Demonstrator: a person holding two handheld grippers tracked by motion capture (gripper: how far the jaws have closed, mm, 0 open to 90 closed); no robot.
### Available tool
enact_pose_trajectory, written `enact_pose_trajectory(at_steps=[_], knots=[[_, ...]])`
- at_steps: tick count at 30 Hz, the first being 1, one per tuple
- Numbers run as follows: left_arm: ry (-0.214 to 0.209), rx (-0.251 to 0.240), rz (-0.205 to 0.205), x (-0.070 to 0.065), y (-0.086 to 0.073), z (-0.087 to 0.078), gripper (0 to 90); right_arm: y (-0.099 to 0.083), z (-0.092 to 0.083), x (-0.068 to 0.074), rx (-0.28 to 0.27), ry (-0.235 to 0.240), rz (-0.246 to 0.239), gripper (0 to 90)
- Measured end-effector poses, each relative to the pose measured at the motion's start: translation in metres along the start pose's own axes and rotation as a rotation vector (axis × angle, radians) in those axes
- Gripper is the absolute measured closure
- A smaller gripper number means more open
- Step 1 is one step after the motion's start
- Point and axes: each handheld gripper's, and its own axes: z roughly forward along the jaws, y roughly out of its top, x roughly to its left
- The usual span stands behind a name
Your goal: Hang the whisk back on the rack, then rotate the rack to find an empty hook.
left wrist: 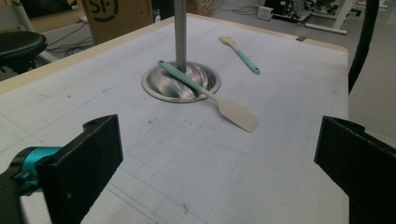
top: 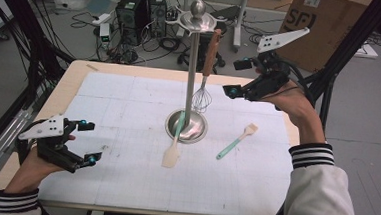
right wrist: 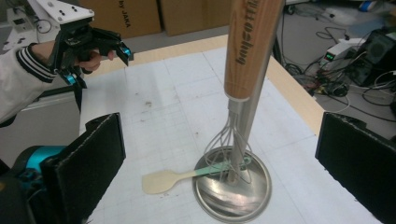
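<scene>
Right gripper (top: pixel 236 78) raised beside hanging whisk (top: pixel 206 73) – jaws wide, empty, left gripper (top: pixel 89 142) low, open.

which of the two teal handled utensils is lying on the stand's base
The spatula: its teal handle rests across the stand base beside the pole. The pastry brush lies apart on the mat.

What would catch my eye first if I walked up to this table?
Probably the tall steel stand in the middle of the table, with a wooden-handled whisk hanging from its top beside the pole. A teal-handled spatula lies with its handle across the stand's round base, and a small teal brush lies to the right of it. A person holds an open black tool in each hand: the left tool near the front left corner, the right tool raised near the whisk.
</scene>
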Motion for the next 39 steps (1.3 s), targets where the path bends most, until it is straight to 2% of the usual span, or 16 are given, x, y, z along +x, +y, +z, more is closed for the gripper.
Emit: enact_pose_trajectory(at_steps=[3, 11, 18, 24, 26, 33, 34, 35, 38, 39], knots=[[0.002, -0.004, -0.007, 0.001, 0.0, -0.001, 1.7, -0.002, -0.005, 0.001, 0.0, -0.023, -0.002, 0.2], [0.004, 0.002, -0.013, 0.002, -0.002, -0.001, 1.7, -0.007, -0.017, 0.004, 0.008, -0.035, -0.001, 0.2], [0.002, -0.001, -0.001, -0.001, 0.0, -0.002, 1.7, -0.009, -0.028, 0.006, -0.012, -0.045, 0.002, 0.2], [0.005, 0.003, -0.015, 0.001, -0.002, -0.001, 1.7, -0.01, -0.035, 0.007, -0.014, -0.05, 0.014, 0.3], [0.004, 0.004, -0.012, 0.001, -0.002, -0.001, 1.7, -0.01, -0.037, 0.007, -0.004, -0.06, 0.016, 0.3], [0.007, 0.007, -0.022, 0.003, -0.004, -0.001, 1.7, -0.007, -0.043, 0.001, -0.027, -0.077, 0.017, 0.3], [0.005, 0.008, -0.021, 0.003, -0.004, -0.001, 1.7, -0.006, -0.043, 0.001, -0.031, -0.075, 0.021, 0.9], [0.001, 0.011, -0.021, 0.003, -0.004, -0.001, 1.7, -0.006, -0.044, 0.0, -0.03, -0.075, 0.016, 5.0], [-0.001, 0.01, -0.02, 0.003, -0.004, 0.0, 1.7, -0.005, -0.046, -0.003, -0.03, -0.061, 0.026, 6.9], [0.0, 0.011, -0.022, 0.002, -0.004, 0.0, 1.7, -0.004, -0.046, -0.005, -0.025, -0.05, 0.027, 12.7]])
